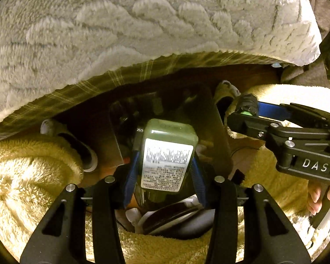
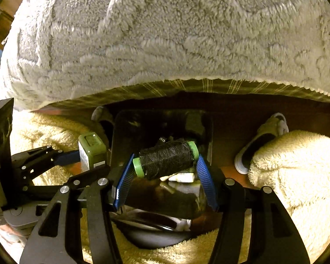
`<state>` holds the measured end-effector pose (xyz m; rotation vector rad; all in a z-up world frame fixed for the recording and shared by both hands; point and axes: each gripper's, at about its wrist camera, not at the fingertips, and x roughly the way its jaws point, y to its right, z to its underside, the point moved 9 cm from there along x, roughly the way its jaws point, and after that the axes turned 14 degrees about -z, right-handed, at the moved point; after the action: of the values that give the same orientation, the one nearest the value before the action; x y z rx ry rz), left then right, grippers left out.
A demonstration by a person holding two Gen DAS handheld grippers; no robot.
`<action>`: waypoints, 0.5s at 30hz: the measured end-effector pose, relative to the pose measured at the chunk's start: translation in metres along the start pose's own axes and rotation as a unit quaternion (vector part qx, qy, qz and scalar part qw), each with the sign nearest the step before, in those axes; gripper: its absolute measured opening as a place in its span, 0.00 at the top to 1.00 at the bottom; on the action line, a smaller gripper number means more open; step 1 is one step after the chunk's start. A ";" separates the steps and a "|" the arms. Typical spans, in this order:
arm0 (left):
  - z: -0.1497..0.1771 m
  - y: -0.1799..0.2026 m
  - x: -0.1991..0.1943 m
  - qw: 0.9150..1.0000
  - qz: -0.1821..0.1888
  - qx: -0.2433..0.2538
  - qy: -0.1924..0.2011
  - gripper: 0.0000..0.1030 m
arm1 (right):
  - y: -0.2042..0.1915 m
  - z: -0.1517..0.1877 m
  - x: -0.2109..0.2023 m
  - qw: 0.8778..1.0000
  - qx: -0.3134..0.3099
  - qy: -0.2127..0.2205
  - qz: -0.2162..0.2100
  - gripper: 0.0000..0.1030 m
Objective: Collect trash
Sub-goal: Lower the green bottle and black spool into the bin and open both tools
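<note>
My left gripper is shut on a green rectangular bottle with a white printed label, held over a dark bin below. My right gripper is shut on a spool of black thread with green ends, held over the same dark bin, which holds pale scraps. The right gripper with its spool shows at the right of the left wrist view. The left gripper with the bottle shows at the left of the right wrist view.
A grey fluffy blanket with a plaid underside hangs over a dark wooden edge above the bin. Cream fleece-clad legs in slippers flank the bin on both sides. A round dark object lies close under the grippers.
</note>
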<state>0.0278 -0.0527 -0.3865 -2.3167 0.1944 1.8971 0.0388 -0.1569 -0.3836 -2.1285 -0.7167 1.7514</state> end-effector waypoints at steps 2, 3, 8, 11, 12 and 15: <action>-0.001 -0.001 0.001 1.000 -0.002 -0.001 -0.001 0.55 | 0.000 -0.001 -0.001 1.000 0.002 0.001 -0.001 0.42; -0.001 -0.001 0.000 1.000 -0.002 -0.001 0.001 0.52 | 0.001 -0.001 -0.001 1.000 0.003 0.002 -0.001 0.36; -0.004 -0.003 -0.010 1.000 -0.014 -0.001 0.014 0.46 | 0.003 -0.004 -0.009 1.000 0.004 0.014 0.001 0.31; -0.007 -0.008 -0.020 0.999 -0.017 -0.010 0.027 0.39 | 0.004 -0.007 -0.017 1.000 0.006 0.027 0.005 0.25; -0.009 -0.010 -0.023 0.999 -0.018 -0.013 0.030 0.36 | 0.005 -0.009 -0.021 0.999 0.007 0.033 0.007 0.19; -0.013 -0.015 -0.035 0.998 -0.021 -0.020 0.048 0.30 | 0.006 -0.012 -0.032 0.999 0.008 0.048 0.012 0.10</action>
<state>0.0368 -0.0400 -0.3489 -2.4199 0.1163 1.7892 0.0472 -0.1782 -0.3579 -2.2021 -0.6536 1.6478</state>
